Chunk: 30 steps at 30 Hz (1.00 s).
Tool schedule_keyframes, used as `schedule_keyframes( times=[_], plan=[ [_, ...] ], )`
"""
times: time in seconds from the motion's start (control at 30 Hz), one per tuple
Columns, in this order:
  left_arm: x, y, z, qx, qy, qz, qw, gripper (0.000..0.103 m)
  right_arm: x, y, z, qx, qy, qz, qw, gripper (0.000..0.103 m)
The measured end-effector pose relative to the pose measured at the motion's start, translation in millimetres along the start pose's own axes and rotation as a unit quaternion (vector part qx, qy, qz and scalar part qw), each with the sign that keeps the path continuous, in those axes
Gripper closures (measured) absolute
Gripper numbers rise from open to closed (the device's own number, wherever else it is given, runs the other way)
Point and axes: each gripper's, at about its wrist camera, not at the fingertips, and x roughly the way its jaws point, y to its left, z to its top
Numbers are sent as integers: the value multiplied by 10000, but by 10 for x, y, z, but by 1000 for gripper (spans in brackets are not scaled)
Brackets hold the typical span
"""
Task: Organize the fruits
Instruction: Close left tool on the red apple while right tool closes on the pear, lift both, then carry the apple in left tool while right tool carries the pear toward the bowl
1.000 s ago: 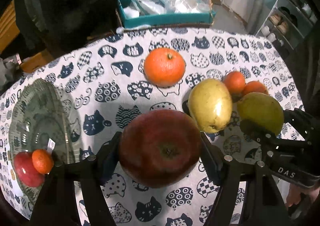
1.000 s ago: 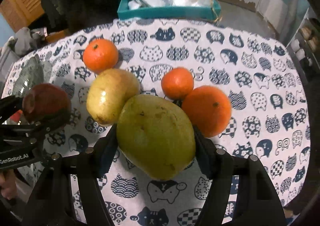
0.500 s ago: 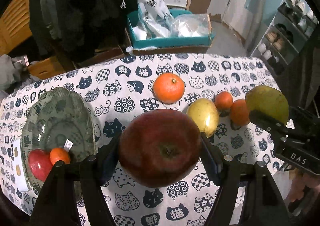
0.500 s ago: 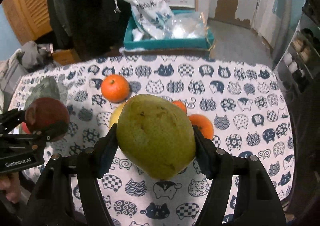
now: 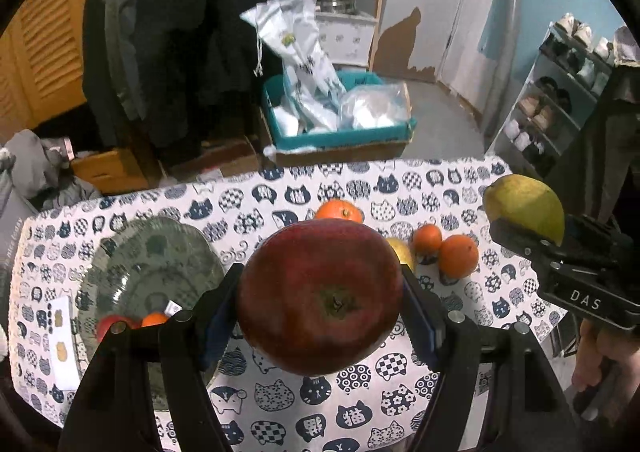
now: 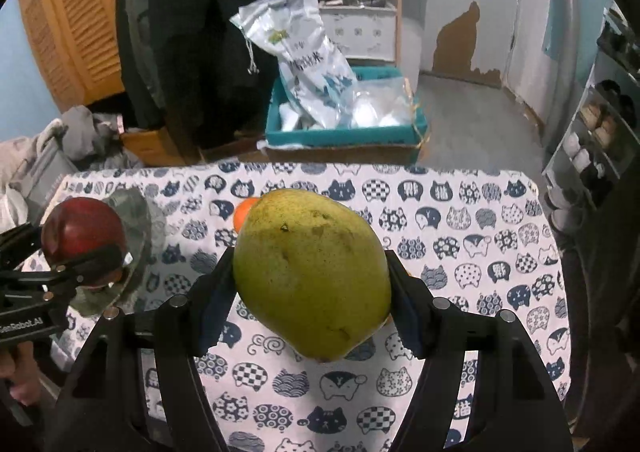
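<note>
My left gripper [image 5: 320,312] is shut on a large dark red apple [image 5: 320,296], held high above the table. My right gripper [image 6: 310,292] is shut on a yellow-green pear [image 6: 312,276], also raised; the left wrist view shows that pear [image 5: 524,208] at the right edge. A glass plate [image 5: 148,264] lies at the table's left with a small red apple [image 5: 110,322] and a small orange [image 5: 154,319] in it. On the cloth remain a big orange [image 5: 340,210], two small oranges [image 5: 427,238] [image 5: 458,255] and a yellow fruit [image 5: 402,252] partly hidden behind the apple.
The table wears a cat-print cloth [image 5: 400,188]. Past its far edge a teal box [image 5: 340,132] with plastic bags sits on the floor. Dark coats [image 5: 180,32] hang behind, and a shoe rack [image 5: 560,92] stands at the right. A hand [image 5: 608,352] holds the right gripper's handle.
Both grippers have risen well above the table with their fruits still gripped. The view tilted up, so the table looks smaller and the room behind shows.
</note>
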Motion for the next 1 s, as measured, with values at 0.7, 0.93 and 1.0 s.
schedule_keyframes(
  times=[0.7,0.93,1.0],
  plan=[
    [-547,303,87,-156,-603,67,9980,28,-477,308,249,-221,-557,288,9978,33],
    [-649,472,80,-213,-727,226,9969,28,-473,506,336,-346,-602,385,9968,33],
    [-654,536,69,-231,-741,291,9966,28,-455,576,357,-388,-606,414,9965,33]
  ],
)
